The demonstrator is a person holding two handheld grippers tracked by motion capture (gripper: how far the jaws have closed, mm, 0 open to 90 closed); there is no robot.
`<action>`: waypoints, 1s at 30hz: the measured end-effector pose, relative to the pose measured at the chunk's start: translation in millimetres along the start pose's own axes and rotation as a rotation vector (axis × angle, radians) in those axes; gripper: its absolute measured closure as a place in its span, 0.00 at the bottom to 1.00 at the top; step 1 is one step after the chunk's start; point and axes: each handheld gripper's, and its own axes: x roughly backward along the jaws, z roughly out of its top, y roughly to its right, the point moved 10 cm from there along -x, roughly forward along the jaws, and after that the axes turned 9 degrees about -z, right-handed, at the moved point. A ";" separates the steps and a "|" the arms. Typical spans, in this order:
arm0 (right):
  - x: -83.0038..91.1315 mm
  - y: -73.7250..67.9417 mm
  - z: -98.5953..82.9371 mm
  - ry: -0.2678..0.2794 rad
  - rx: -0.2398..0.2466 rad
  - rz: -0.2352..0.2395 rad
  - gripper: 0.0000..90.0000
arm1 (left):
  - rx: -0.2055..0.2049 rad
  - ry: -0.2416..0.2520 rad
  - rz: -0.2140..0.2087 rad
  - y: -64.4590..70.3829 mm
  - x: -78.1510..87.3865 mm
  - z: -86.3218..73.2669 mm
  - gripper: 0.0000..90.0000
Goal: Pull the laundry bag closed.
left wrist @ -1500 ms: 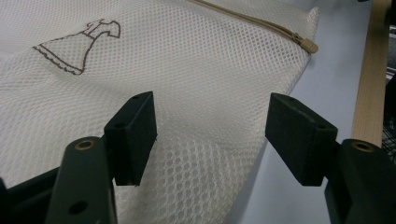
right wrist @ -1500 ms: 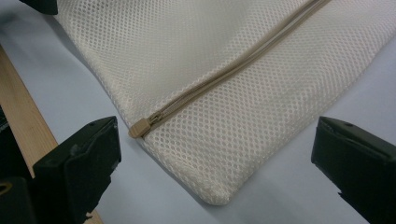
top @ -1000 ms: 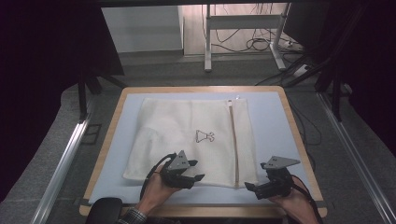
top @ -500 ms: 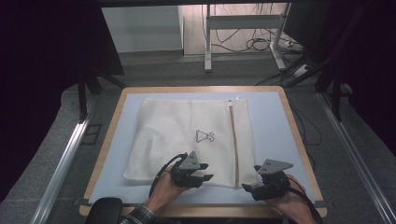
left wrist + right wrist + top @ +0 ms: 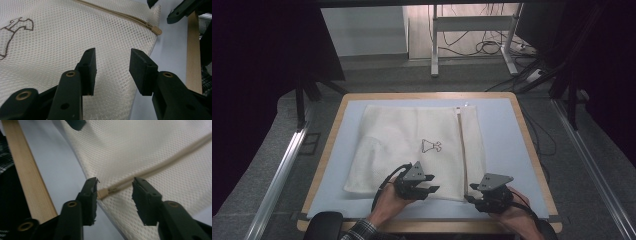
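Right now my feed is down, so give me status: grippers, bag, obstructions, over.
Left gripper open over mesh bag, near corner. Right gripper open, jaws either side of zipper pull. Nothing in the way.

Cream mesh laundry bag (image 5: pixel 412 150) flat on the table, zipper (image 5: pixel 460 150) closed, pull tab (image 5: pixel 102 193) at near edge.

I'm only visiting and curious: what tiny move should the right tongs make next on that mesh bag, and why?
Probably ease forward and close on the zipper pull. The right tongs are open, with the pull between their tips at the mesh bag corner, not yet gripped. The left tongs hover open over the mesh nearby.
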 end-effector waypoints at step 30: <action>-8.7 4.1 -2.1 -0.045 0.052 -0.026 0.82 | -0.002 -0.015 -0.008 -0.4 -3.1 -1.5 0.62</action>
